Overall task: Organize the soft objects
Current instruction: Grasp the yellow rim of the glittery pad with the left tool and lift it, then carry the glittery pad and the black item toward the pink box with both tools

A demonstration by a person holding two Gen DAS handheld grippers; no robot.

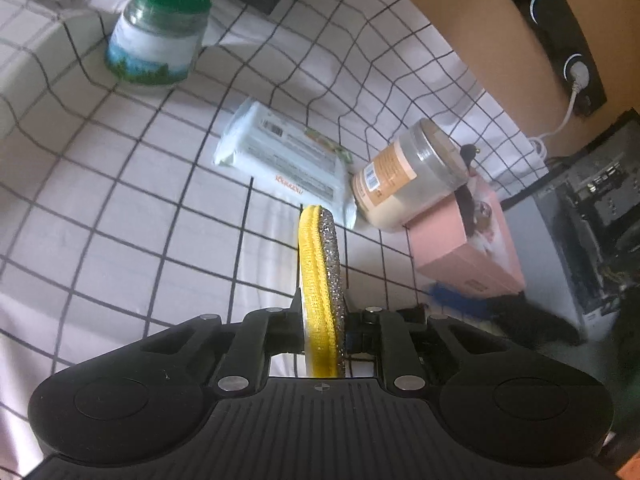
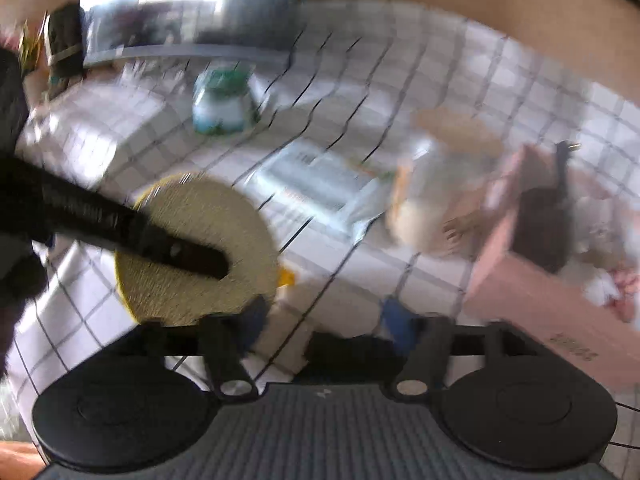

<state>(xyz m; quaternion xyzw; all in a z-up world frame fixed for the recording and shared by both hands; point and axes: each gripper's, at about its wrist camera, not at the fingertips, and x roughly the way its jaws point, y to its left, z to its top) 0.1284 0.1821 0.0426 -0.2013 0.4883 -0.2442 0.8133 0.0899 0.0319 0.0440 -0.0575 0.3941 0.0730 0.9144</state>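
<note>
A round scrub pad [image 1: 318, 280], yellow on one face and glittery silver on the other, stands edge-on between the jaws of my left gripper [image 1: 322, 309], which is shut on it above the checked cloth [image 1: 120, 200]. The blurred right wrist view shows the same pad [image 2: 208, 216] flat-on at the left, with one black left-gripper finger [image 2: 180, 252] lying across its face. My right gripper [image 2: 326, 322] is open, blue pads wide apart, with only cloth between them. A white pack of wipes [image 1: 280, 164] lies flat just beyond the pad.
A green-lidded jar [image 1: 156, 40] stands at the far left. An orange-labelled jar [image 1: 408, 176] lies tipped against a pink box [image 1: 464, 244] on the right. A black power strip [image 1: 560, 32] hangs on the orange wall, and a grey computer case [image 1: 592, 216] is at the right edge.
</note>
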